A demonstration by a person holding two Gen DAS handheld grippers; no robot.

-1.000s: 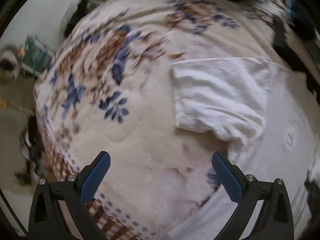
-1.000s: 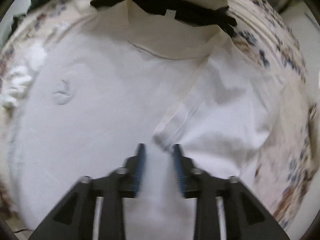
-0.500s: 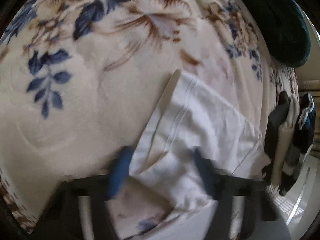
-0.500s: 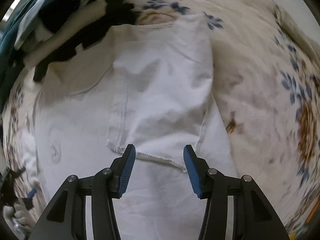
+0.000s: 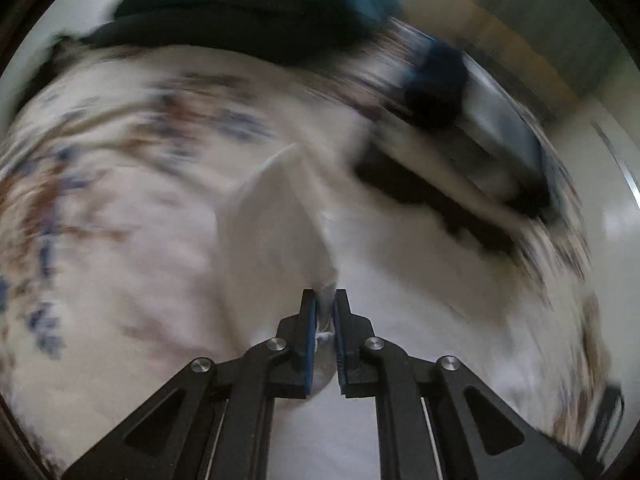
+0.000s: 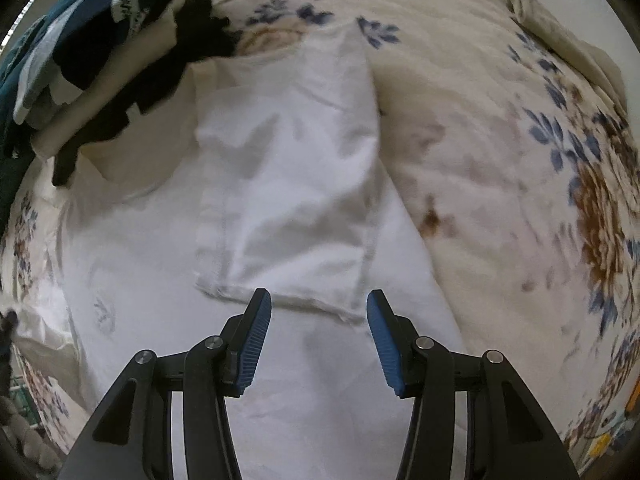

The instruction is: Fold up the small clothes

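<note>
The shirt, a white T-shirt, lies spread on a bed under a floral blanket, its body flat and one sleeve already folded inward over the chest. At the left, the left tongs have just been closing and now pinch a corner of the other sleeve between their blue pads; the cloth rises from the grip in a limp peak, though that view is badly blurred. Behind it sit a dark teal bundle and a pile of other clothes at the head of the bed. Moving right, the right tongs hang over the shirt, pointing down, with their jaws parted and nothing between them; the hem of the folded sleeve lies just beyond their tips, untouched. The pile shows again at that view's upper left, its edge overlapping the shirt's collar area. The fabric looks thin, light and soft, so it should drape and sag from any single pinch and crease wherever it is laid; it is not fragile, but a loose grip on a single layer may let it slide out. Hems and seamed corners look like the best places to hold, being doubled and stitched, and a hold at both ends of an edge would likely keep a fold straight. The plush blanket may drag at the cloth, so lifting clear seems wiser than sliding.
</note>
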